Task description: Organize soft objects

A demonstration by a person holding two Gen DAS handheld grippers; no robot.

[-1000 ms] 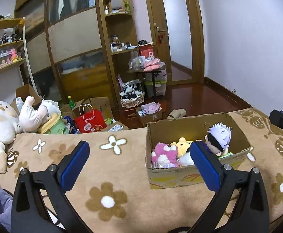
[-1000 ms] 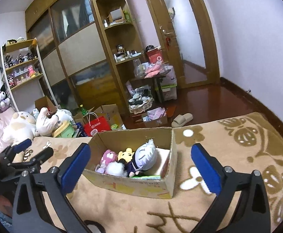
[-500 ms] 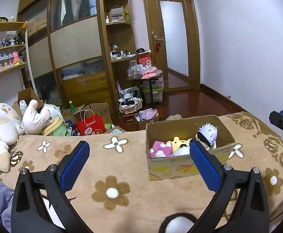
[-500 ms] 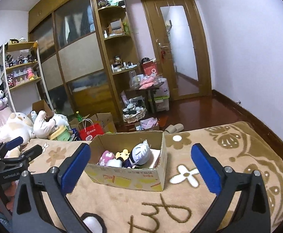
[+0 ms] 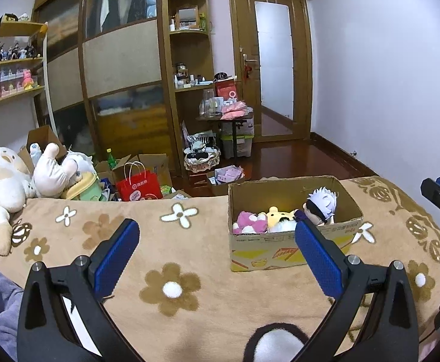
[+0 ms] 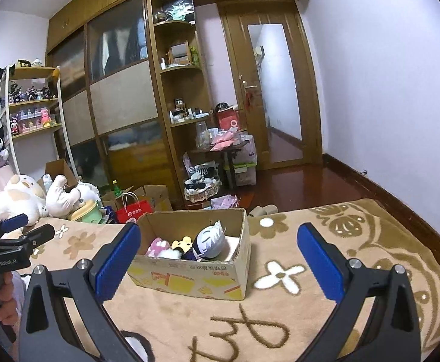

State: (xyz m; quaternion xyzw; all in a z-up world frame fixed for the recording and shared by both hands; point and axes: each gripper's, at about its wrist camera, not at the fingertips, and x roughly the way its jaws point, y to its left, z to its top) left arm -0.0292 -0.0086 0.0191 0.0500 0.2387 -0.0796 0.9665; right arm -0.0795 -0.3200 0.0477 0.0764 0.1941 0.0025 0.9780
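Plush toys are seen packed into a cardboard box (image 5: 292,249) on a tan flowered blanket (image 5: 165,241): a pink toy (image 5: 248,221), a yellow one (image 5: 277,214) and a white-haired doll (image 5: 322,203) (leaning at the box's 3 o'clock end). The left gripper (image 5: 217,253) is held spread wide above the blanket, nothing between its blue pads (image 5: 116,256). The right gripper (image 6: 218,259) is likewise spread and empty, the box framed at 11 o'clock. Larger stuffed animals (image 5: 6,181) are piled at the blanket's 9 o'clock edge.
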